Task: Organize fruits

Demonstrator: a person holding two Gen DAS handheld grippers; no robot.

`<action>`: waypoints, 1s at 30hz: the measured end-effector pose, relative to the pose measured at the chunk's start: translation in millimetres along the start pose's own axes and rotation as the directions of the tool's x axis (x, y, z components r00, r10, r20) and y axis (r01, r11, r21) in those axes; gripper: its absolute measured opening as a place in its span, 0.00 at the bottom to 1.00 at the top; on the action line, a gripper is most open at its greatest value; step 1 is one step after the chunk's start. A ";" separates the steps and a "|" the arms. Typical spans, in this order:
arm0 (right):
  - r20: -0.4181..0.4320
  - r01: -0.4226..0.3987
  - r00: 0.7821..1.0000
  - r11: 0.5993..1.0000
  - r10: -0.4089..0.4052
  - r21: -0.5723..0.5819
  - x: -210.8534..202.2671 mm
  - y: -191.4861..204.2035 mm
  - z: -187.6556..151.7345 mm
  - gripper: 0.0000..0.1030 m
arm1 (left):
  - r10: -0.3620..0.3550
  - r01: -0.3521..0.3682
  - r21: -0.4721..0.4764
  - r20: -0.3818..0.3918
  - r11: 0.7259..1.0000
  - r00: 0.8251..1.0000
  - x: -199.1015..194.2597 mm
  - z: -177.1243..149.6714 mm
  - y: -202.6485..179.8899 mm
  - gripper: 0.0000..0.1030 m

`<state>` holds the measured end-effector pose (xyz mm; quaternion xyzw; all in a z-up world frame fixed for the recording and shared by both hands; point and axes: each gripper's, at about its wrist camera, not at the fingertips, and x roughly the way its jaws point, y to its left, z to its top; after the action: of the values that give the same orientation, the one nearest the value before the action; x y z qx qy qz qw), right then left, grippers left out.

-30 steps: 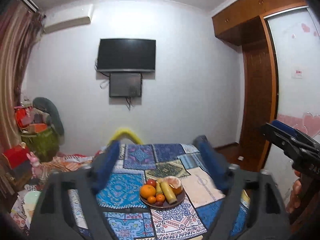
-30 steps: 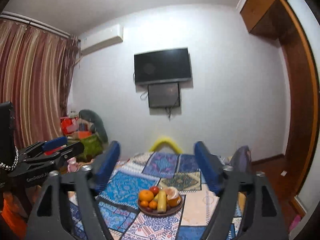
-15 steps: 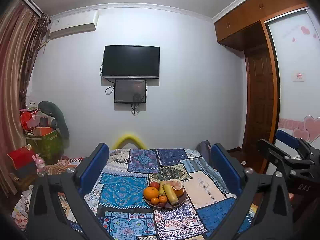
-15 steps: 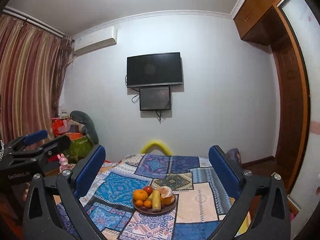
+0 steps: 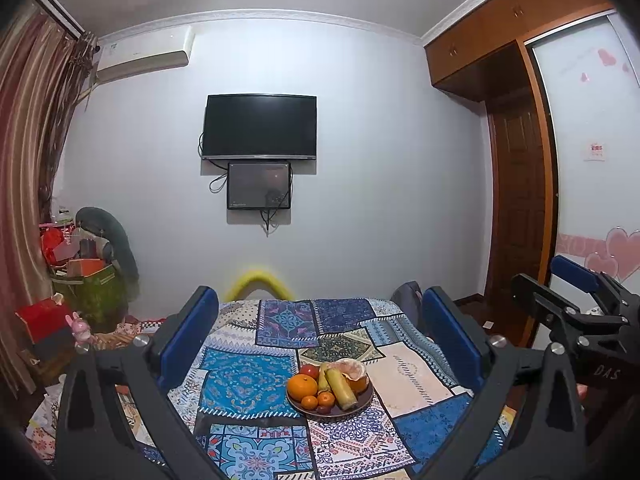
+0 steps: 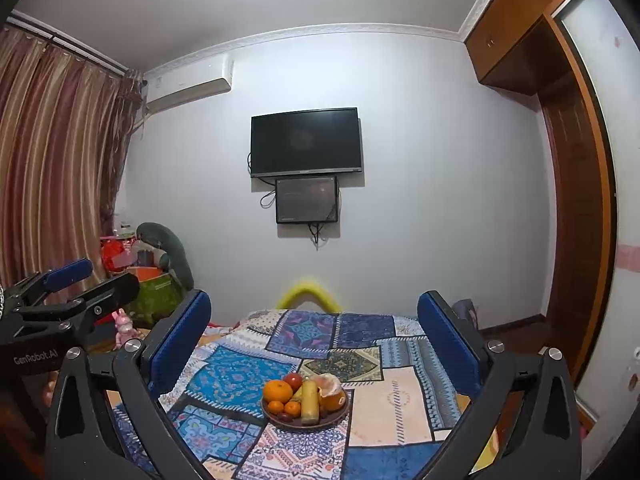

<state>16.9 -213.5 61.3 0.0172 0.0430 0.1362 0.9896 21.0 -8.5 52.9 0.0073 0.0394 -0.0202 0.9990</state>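
Patchwork cloth in blue, white and beige is covering the table [image 5: 404, 372], and in the left wrist view a dark plate [image 5: 362, 403] of fruits is sitting on it, near the middle and a little toward the near edge. On the plate a large orange [image 5: 302, 386] is lying at the left, a red apple [image 5: 309, 371] behind it, a yellow banana [image 5: 341, 389] in the middle and a peeled citrus [image 5: 352, 370] at the back right. The left gripper [image 5: 318, 336] is standing wide, its jaws having just been opening, with nothing between them. The right gripper [image 5: 576, 300] is showing at the right edge.

In the right wrist view the plate [image 6: 336, 414] is sitting at the same place on the table [image 6: 404, 400]. The right gripper [image 6: 314, 340] is standing wide and empty, its jaws having just been opening. The left gripper [image 6: 80, 280] is showing at the left.
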 end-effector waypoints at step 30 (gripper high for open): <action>0.006 0.024 1.000 1.000 -0.023 -0.020 -1.3 1.9 1.7 1.00 | -0.006 0.006 0.007 -0.010 1.000 1.000 4.0 -2.2 -2.6 1.00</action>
<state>15.3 -212.0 63.2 0.0072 0.0389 0.1249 0.9914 24.7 -11.2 50.4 0.0109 0.0442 -0.0233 0.9987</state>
